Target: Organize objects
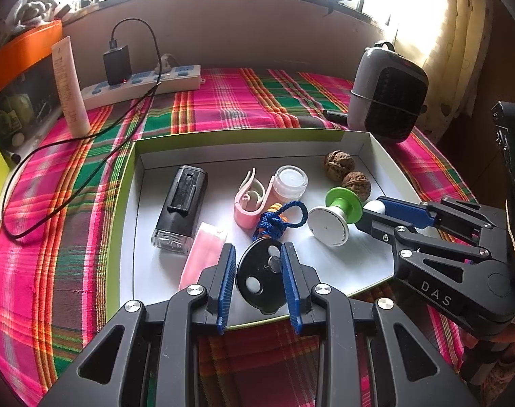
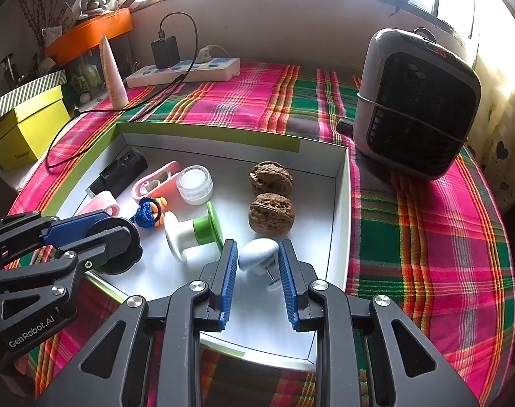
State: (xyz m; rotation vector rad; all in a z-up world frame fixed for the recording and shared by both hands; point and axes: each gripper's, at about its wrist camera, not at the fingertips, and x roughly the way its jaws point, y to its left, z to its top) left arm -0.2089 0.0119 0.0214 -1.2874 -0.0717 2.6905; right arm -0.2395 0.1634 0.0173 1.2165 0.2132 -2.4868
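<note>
From the left wrist view we see our left gripper (image 1: 257, 261) at the lower centre, its blue pads pressed against both sides of a black disc (image 1: 259, 276) that sits at the near rim of the shallow white tray (image 1: 135, 210). The tray fills the middle of the frame; its near edge runs just under our fingers, and bare white floor lies open at the lower right of the tray. Inside it lie a black flashlight (image 1: 181, 210) at left, a pink sleeve (image 1: 203, 254) beside it, a pink clip (image 1: 250, 200), a clear jar (image 1: 291, 183), a blue cord (image 1: 281, 220), a green-and-white spool (image 1: 335, 215) and two walnuts (image 1: 347, 169) toward the upper right. Plaid cloth (image 1: 54, 237) surrounds the tray, with a heater (image 1: 388, 91) at upper right and a power strip (image 1: 142, 84) at upper left. From the right wrist view our right gripper (image 2: 258, 257), low in the centre, is closed on a white egg-shaped piece (image 2: 257, 252) in the tray's near right corner, close to the right wall (image 2: 340, 210). The walnuts (image 2: 271, 200) sit just above it and the spool (image 2: 193, 234) to its left. Open cloth spreads along the right side, below the heater (image 2: 416, 101).
</note>
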